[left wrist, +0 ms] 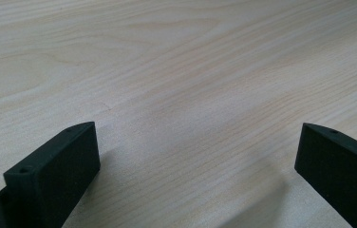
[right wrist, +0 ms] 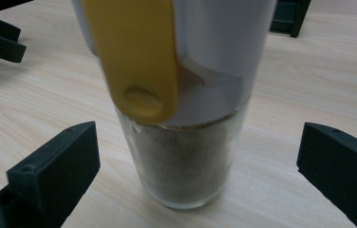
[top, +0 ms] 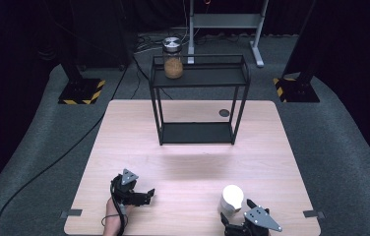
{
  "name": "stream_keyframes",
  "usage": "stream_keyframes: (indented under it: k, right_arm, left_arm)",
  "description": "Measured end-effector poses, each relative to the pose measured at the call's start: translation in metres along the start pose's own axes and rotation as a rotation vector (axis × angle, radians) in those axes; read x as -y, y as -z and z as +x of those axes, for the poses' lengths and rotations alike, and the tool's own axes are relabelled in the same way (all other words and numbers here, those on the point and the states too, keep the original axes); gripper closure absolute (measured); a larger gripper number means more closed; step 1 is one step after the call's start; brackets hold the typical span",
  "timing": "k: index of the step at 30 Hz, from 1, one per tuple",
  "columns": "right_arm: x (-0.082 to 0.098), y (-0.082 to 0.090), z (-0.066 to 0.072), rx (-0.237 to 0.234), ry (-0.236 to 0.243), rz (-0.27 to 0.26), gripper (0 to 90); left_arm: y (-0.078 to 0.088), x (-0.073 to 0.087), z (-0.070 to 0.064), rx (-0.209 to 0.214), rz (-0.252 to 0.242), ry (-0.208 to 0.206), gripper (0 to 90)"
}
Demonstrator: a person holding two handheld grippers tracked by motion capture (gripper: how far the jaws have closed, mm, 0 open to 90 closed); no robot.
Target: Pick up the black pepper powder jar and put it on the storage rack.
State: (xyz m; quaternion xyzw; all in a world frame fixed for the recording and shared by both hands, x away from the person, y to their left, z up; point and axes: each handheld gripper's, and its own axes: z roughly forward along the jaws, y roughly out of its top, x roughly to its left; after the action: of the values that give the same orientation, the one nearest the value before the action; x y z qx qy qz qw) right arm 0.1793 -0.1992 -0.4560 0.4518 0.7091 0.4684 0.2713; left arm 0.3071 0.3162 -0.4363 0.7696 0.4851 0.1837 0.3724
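Shaker jar (right wrist: pixel 186 142) with the white cap and yellow tab is standing upright right between your right gripper (right wrist: pixel 198 166) jaws, which are spread wide and not touching the glass on either side. Your left gripper (left wrist: pixel 198 161) is wide open too, with bare table (left wrist: pixel 176 71) between its jaws, well apart from the jar.

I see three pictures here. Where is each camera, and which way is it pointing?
High view: above the person's side, looking forward and down at the table and black shelf; a forearm and both claws show.
Left gripper view: rides the left claw, looking along its open jaws at bare wood.
Right gripper view: rides the right claw, facing the white-capped jar between open jaws.
Shared: the jar shows in the high and right gripper views.
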Motion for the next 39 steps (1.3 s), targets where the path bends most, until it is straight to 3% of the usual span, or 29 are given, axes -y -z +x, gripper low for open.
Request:
stream_keyframes:
  k: [7, 15, 17, 18, 21, 35, 39]
  right_arm:
    - [0.006, -0.01, 0.009, 0.022, 0.029, -0.057, 0.0]
    - [0.006, -0.024, 0.009, 0.016, 0.043, -0.052, 0.0]
    - [0.014, -0.023, 0.007, 0.005, 0.048, -0.098, 29.8]
    - [0.015, -0.023, 0.01, 0.018, 0.03, -0.102, 30.0]
    - [0.018, -0.024, 0.013, 0.029, 0.031, -0.113, 30.2]
    - [0.02, -0.019, 0.015, 0.044, 0.047, -0.129, 30.2]
    - [0.018, -0.015, 0.012, 0.038, 0.029, -0.138, 30.2]
  left_arm:
    - [-0.001, -0.001, -0.003, -0.012, 0.007, -0.012, 0.5]
    - [0.0, -0.002, -0.004, -0.014, 0.012, -0.017, 0.5]
    - [-0.001, -0.002, -0.003, -0.013, 0.009, -0.013, 0.5]
    - [0.0, -0.002, -0.003, -0.012, 0.009, -0.013, 0.5]
    - [0.0, -0.001, -0.003, -0.011, 0.009, -0.012, 0.5]
    - [-0.001, -0.003, -0.007, -0.022, 0.017, -0.031, 0.5]
    - [-0.002, -0.004, -0.01, -0.038, 0.023, -0.036, 0.5]
